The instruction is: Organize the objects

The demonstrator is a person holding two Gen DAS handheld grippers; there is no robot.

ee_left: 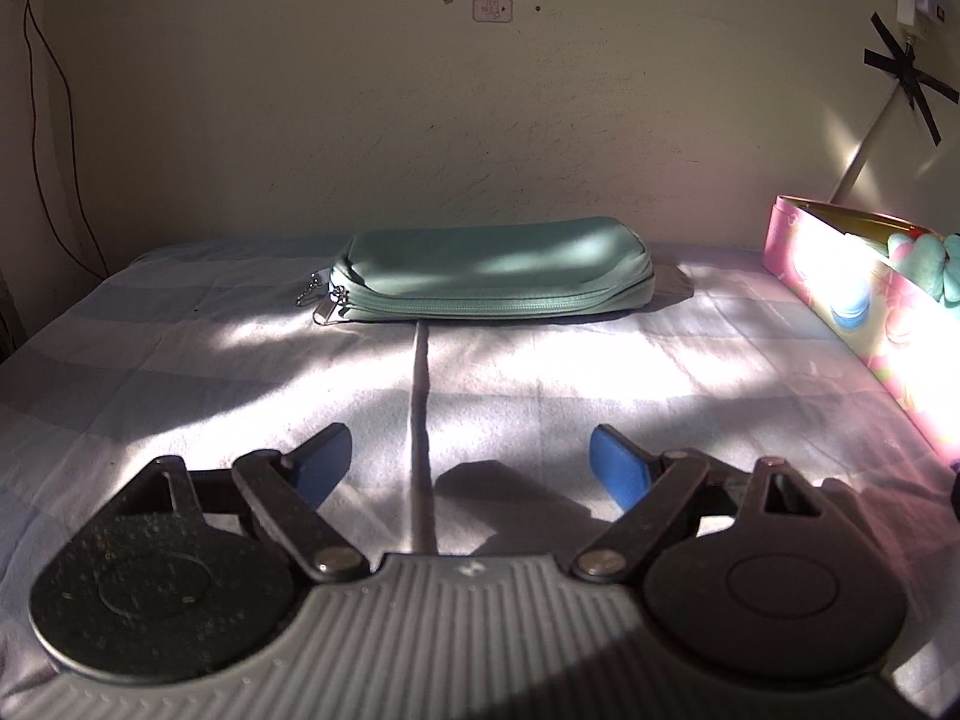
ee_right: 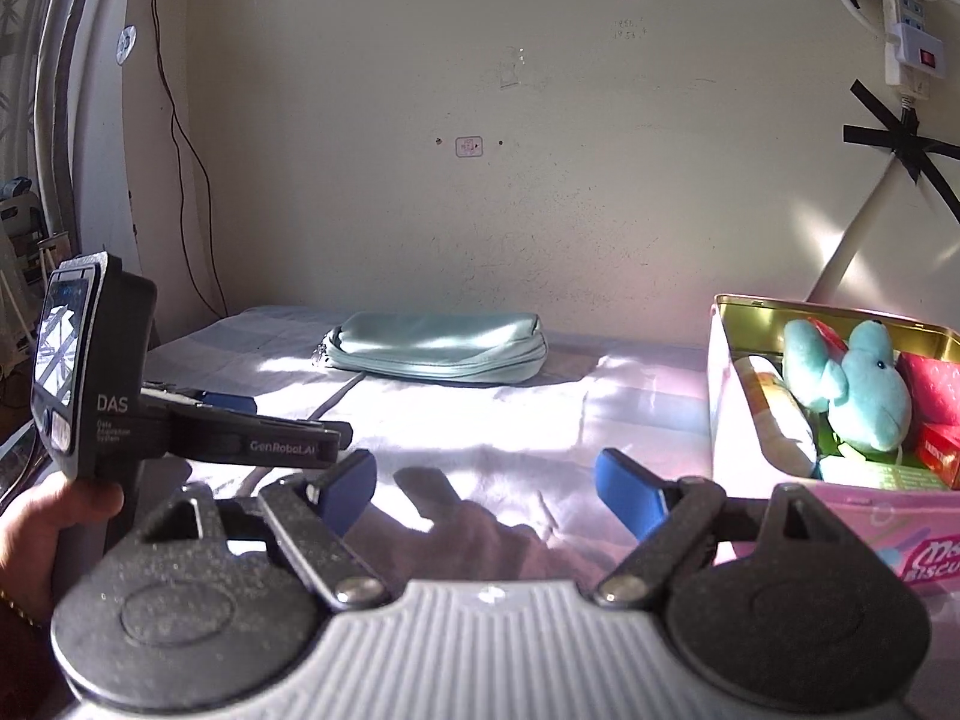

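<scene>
A mint green zipped pouch (ee_left: 486, 270) lies flat on the cloth-covered table near the back wall; it also shows in the right wrist view (ee_right: 438, 348). A pink biscuit tin (ee_right: 840, 480) stands open at the right, holding a teal plush toy (ee_right: 864, 390), a tube and small packets; its pink side shows in the left wrist view (ee_left: 852, 300). My left gripper (ee_left: 471, 456) is open and empty, low over the cloth, well short of the pouch. My right gripper (ee_right: 486, 474) is open and empty, just left of the tin. The left gripper's body (ee_right: 180, 420) shows at the left.
A pale checked cloth (ee_left: 540, 372) covers the table, with a fold line down its middle. The wall stands right behind the pouch. A dark cable (ee_right: 180, 150) hangs at the left. A taped power strip (ee_right: 912, 30) and white pole are at the upper right.
</scene>
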